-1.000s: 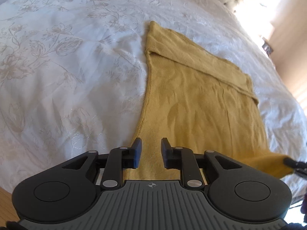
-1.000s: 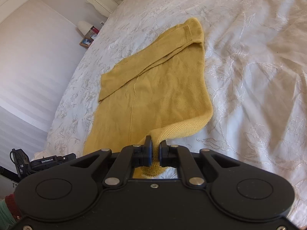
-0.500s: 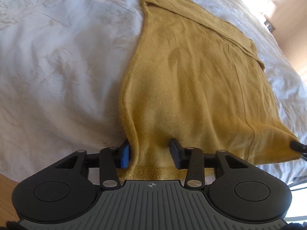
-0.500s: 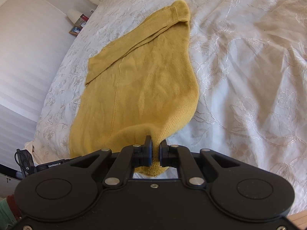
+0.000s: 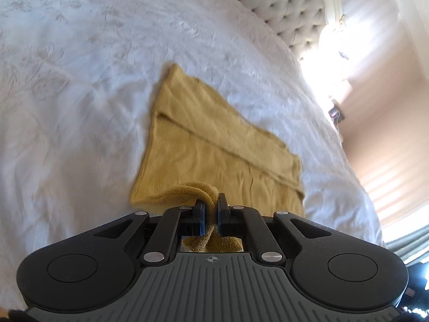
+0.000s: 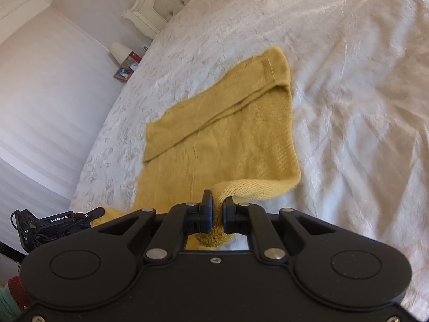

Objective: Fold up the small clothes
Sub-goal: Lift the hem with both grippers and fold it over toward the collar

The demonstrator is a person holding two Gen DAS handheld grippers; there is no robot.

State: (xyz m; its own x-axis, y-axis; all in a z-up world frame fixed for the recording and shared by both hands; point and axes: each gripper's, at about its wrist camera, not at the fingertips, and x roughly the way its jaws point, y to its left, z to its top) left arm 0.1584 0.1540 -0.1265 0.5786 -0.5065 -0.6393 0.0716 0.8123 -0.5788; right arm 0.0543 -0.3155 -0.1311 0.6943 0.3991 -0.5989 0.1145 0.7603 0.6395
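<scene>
A mustard-yellow knit garment (image 5: 214, 145) lies on the white bedspread (image 5: 67, 94), with a folded band along its far edge. My left gripper (image 5: 211, 204) is shut on the near hem at the garment's left corner and holds it raised and curled over. My right gripper (image 6: 217, 201) is shut on the near hem at the right corner of the garment (image 6: 230, 134), also lifted off the bed. The left gripper (image 6: 67, 221) shows at the lower left of the right wrist view, holding the hem.
A tufted headboard (image 5: 281, 8) stands at the far end of the bed. A nightstand with a lamp and picture frames (image 6: 124, 63) sits beside the bed at left. The embroidered bedspread (image 6: 362, 107) extends wide on both sides of the garment.
My left gripper closed on the near hem and lifted it. Both grippers rose and carried the hem up and forward over the garment.
</scene>
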